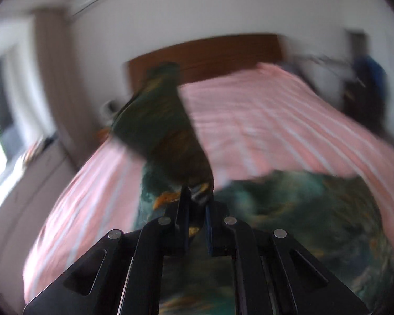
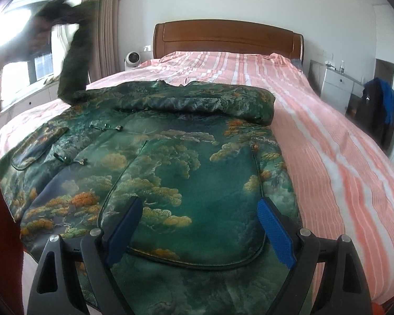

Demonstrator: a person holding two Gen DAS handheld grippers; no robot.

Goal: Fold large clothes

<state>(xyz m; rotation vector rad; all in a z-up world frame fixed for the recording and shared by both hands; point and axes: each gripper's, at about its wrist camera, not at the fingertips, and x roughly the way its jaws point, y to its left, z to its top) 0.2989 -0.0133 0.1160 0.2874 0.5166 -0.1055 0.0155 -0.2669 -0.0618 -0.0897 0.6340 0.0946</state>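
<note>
One green patterned jacket (image 2: 170,162) sleeve (image 1: 157,120) clamped in left fingers (image 1: 186,204); right fingers (image 2: 134,218) apart.

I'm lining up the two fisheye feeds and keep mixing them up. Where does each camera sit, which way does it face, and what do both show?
Left wrist: on the left gripper, facing up the bed toward the headboard; its own fingers are shut on a lifted sleeve, blurred.
Right wrist: on the right gripper, held above the green jacket, facing the headboard; its open fingers show.
Shared: jacket, raised sleeve, pink striped bed, headboard, dark clothes hanging at right.
</note>
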